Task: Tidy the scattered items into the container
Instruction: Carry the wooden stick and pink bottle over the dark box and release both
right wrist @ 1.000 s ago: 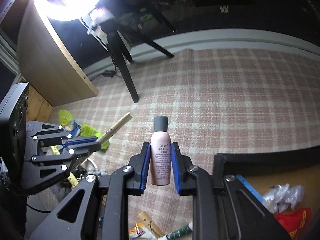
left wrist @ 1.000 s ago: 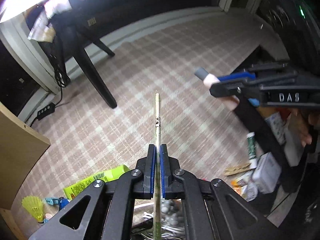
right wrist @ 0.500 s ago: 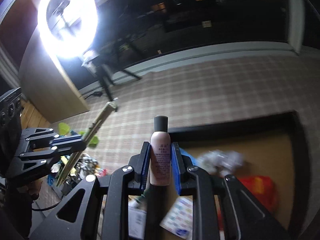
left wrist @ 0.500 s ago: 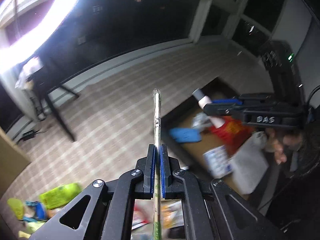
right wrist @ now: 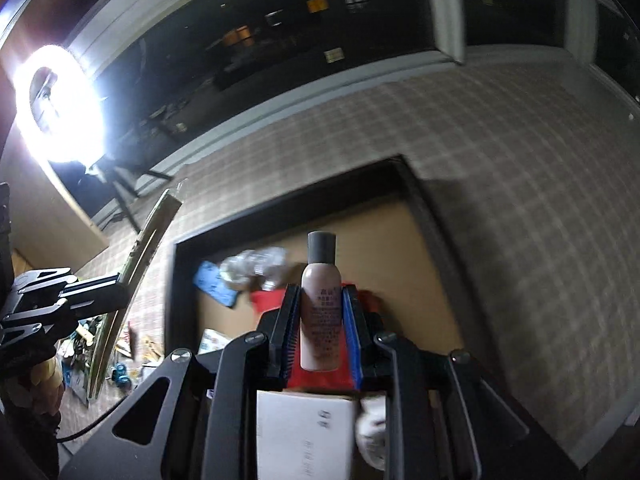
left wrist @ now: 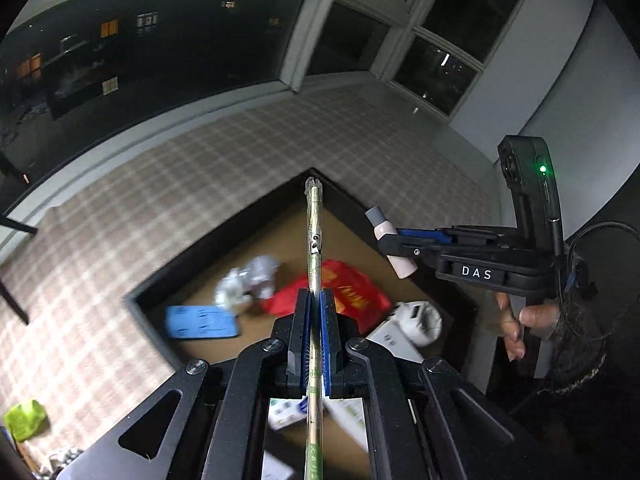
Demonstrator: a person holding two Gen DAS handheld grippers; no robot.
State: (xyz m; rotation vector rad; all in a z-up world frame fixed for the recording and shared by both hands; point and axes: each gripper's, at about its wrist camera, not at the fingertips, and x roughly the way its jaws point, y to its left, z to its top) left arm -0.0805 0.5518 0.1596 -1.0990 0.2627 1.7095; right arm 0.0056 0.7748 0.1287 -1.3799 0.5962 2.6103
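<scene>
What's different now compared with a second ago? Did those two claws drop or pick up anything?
Both grippers swung away from the clutter on the mat and now hover over the box, which was barely in view before. Nothing was picked up or dropped: the left gripper still pinches the thin stick, and the right gripper still clamps the pink bottle.

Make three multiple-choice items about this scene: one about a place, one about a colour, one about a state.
1. Where does the blue packet lie?
A. inside the box
B. on the checked floor
C. in a tool

2. What colour is the cap of the pink bottle?
A. white
B. grey
C. green

3. How is the left tool?
A. open and empty
B. shut on the thin stick
C. shut on a bag

Key: 1 A, it lies on the box's brown bottom. 2 B, the cap above the right tool is grey. 3 B, its blue pads clamp the stick.
</scene>
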